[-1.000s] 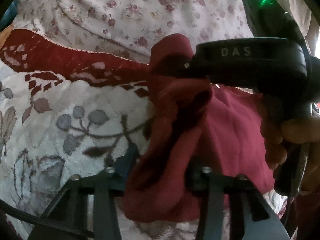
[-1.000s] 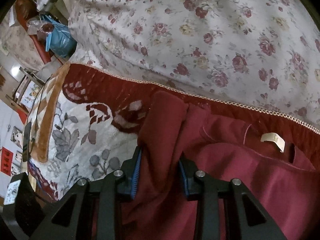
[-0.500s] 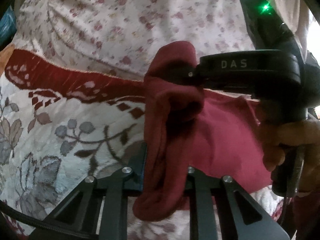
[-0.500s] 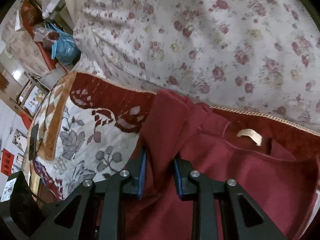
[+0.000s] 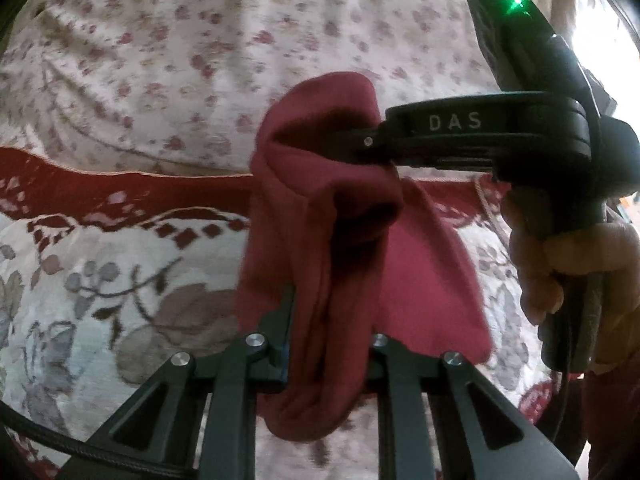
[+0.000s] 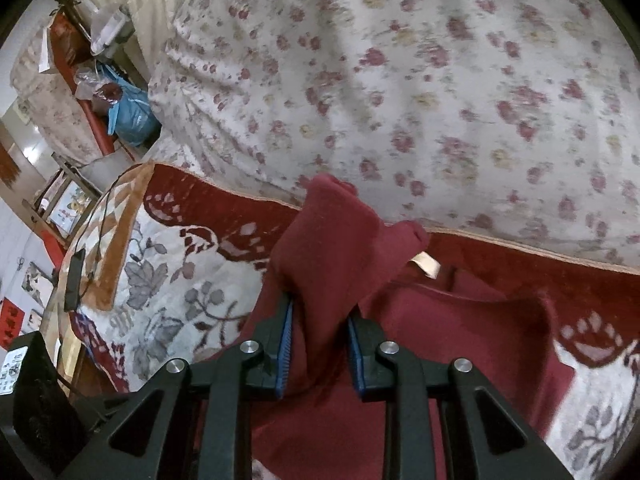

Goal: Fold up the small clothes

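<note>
A small dark red garment (image 5: 424, 272) hangs lifted above a patterned blanket (image 5: 100, 280). My left gripper (image 5: 328, 344) is shut on a bunched fold of it. In the left wrist view the right gripper (image 5: 372, 144) comes in from the right and pinches the garment's upper edge. In the right wrist view my right gripper (image 6: 320, 340) is shut on a thick fold of the garment (image 6: 460, 340), blue pads pressed on the cloth. A beige neck label (image 6: 426, 264) shows just past the fold.
A flowered quilt (image 6: 420, 80) rises behind the blanket (image 6: 168, 280). At far left of the right wrist view are a blue bag (image 6: 132, 116), shelves and clutter, and the bed's edge. A hand (image 5: 560, 264) holds the right gripper's handle.
Both grippers have lifted the garment higher and drawn it together. More of it hangs off the blanket, and the neck label has shifted closer to the right gripper.
</note>
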A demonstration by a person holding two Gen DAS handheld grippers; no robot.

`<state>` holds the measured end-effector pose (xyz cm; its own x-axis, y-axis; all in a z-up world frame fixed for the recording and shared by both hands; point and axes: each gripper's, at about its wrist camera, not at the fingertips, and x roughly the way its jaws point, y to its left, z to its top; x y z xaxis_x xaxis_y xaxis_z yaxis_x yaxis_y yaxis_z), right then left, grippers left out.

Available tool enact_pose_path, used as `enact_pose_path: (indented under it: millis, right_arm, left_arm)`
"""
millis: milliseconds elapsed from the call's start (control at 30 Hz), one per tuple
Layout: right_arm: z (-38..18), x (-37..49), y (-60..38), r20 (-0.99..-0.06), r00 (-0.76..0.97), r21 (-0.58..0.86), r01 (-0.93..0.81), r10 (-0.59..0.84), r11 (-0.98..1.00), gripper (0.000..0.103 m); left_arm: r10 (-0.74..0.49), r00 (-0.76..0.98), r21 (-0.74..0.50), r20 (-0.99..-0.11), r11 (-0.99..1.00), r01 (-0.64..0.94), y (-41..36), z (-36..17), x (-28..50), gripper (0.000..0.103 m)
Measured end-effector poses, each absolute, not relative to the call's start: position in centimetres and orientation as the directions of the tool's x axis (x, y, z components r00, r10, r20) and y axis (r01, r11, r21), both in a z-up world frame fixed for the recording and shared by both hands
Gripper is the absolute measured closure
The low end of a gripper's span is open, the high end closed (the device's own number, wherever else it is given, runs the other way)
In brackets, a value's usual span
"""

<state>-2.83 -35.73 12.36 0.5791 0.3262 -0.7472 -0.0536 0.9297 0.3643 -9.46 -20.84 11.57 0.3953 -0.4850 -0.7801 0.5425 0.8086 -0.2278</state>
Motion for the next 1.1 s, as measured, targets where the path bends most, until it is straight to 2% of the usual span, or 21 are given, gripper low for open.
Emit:
enact_pose_path:
  millis: [467,833,933,1000,1067,1100]
  right_arm:
    - [10.4,-8.0,-44.8,-0.767,0.583,0.365,0.053,0.268,0.929,0.079]
    - [3.7,-9.2,-48.5,-0.843,0.498,0.345,0.212,0.202,0.914,0.079]
    - [3.7,-9.9,-49.6,-0.819,0.523,0.411,0.249,0.236,0.877,0.079]
    - [4.6,-10.8,-50.5,-0.813,0.545,0.407,0.282,0.205,0.869,0.076]
    - [5.7,-11.5,-50.9,-0.804,0.564,0.411,0.296,0.189,0.863,0.076]
    - [6.5,-12.0,-51.0,-0.791,0.585,0.413,0.297,0.178,0.861,0.073]
  left_arm:
    - [-0.494,0.312,-0.194,-0.812,0.732,0.653,-30.3,10.6,-13.1,0.087]
    - [-0.493,0.227,-0.235,-0.84,0.707,0.668,-33.0,7.0,-14.4,0.086]
    - [-0.516,0.191,-0.268,-0.835,0.685,0.678,-31.2,8.0,-14.5,0.077]
    - [-0.54,0.208,-0.266,-0.815,0.669,0.694,-29.1,9.5,-14.8,0.059]
    - [-0.549,0.261,-0.236,-0.794,0.674,0.7,-27.1,10.8,-14.9,0.048]
    - [-0.546,0.303,-0.211,-0.781,0.687,0.695,-25.7,11.5,-14.9,0.046]
